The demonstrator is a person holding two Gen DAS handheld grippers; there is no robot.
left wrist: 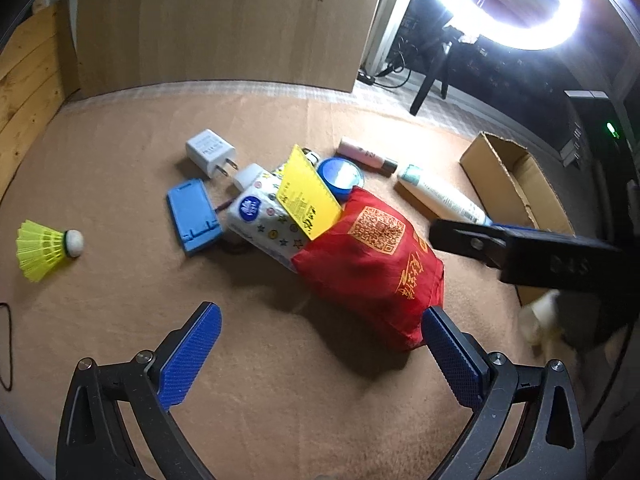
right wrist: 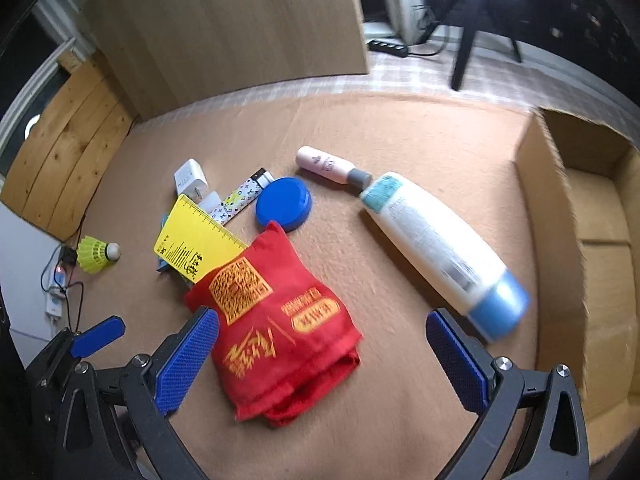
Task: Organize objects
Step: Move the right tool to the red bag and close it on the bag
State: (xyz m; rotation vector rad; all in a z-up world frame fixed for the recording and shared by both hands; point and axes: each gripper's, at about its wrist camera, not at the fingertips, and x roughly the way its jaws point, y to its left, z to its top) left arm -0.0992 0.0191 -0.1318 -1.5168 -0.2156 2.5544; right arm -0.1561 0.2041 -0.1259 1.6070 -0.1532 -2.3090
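Note:
A folded red cloth bag (left wrist: 372, 264) (right wrist: 276, 332) lies on the brown mat among a clutter of items: a yellow ruler card (left wrist: 308, 196) (right wrist: 196, 244), a tissue pack (left wrist: 264, 216), a blue round tin (left wrist: 340, 176) (right wrist: 284, 204), a white bottle with a blue cap (left wrist: 440, 196) (right wrist: 436, 248), a pink bottle (left wrist: 366, 156) (right wrist: 326, 166). My left gripper (left wrist: 320, 360) is open and empty, just short of the bag. My right gripper (right wrist: 320, 360) is open and empty, with the bag between its fingers.
An open cardboard box (left wrist: 516, 184) (right wrist: 592, 240) stands at the right. A white charger (left wrist: 210, 152) (right wrist: 190, 178), a blue flat case (left wrist: 192, 216) and a yellow shuttlecock (left wrist: 44, 250) (right wrist: 96, 254) lie to the left. A wooden board (left wrist: 224, 24) stands behind.

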